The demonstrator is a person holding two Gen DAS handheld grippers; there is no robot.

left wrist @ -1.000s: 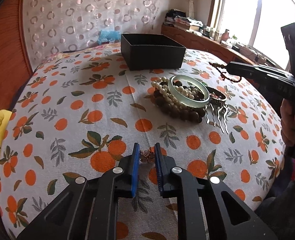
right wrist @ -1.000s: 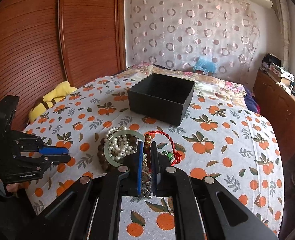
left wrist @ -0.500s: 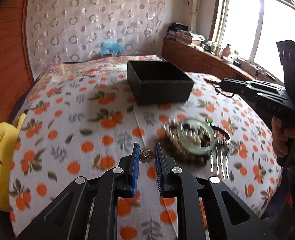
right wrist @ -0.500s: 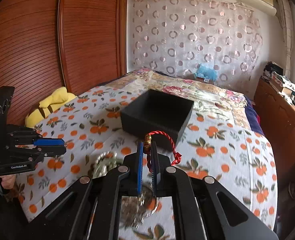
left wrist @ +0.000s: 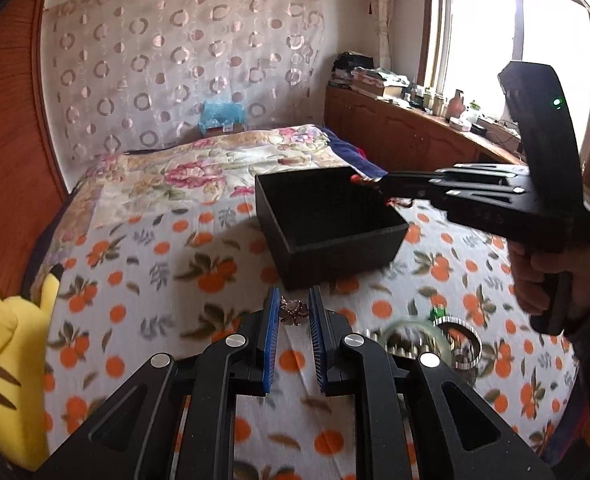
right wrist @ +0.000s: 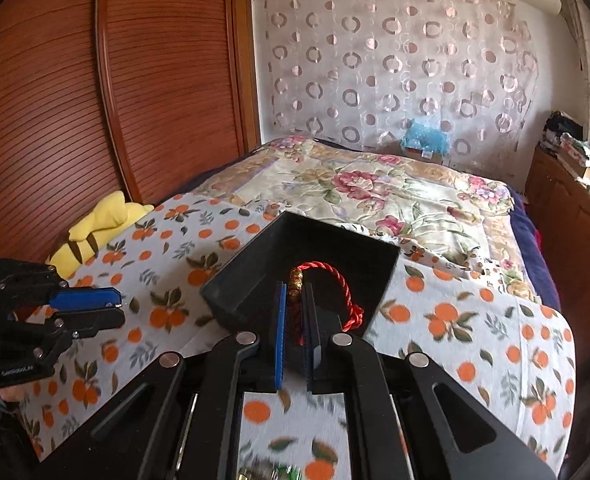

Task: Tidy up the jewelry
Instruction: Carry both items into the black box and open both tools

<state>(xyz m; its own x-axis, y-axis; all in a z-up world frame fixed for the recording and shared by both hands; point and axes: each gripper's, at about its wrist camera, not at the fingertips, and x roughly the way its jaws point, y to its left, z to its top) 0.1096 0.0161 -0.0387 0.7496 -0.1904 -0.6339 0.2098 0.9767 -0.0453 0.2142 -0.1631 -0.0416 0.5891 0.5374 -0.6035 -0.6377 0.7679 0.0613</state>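
Observation:
An open black box (left wrist: 327, 220) stands on the orange-print cloth (left wrist: 143, 272). My left gripper (left wrist: 294, 300) is shut on a small pinkish flower-shaped piece of jewelry (left wrist: 293, 309), held above the cloth just short of the box's near wall. My right gripper (right wrist: 293, 294) is shut on a red cord bracelet (right wrist: 337, 280) with a gold bead, and its tips hang over the box (right wrist: 307, 256) interior. In the left wrist view the right gripper (left wrist: 379, 186) reaches over the box's right rim. A pile of jewelry (left wrist: 427, 338) with a pale green bangle lies on the cloth at lower right.
A yellow plush toy (left wrist: 11, 364) lies at the cloth's left edge, beside a wooden slatted wardrobe (right wrist: 95, 100). A floral bedspread (right wrist: 375, 192) stretches behind the box. A wooden sideboard (left wrist: 407, 136) with clutter runs under the window on the right.
Both grippers have lifted off the jewelry pile and travelled toward the black box, each carrying its piece. The right one now hangs over the box; the pile has dropped low in both views.

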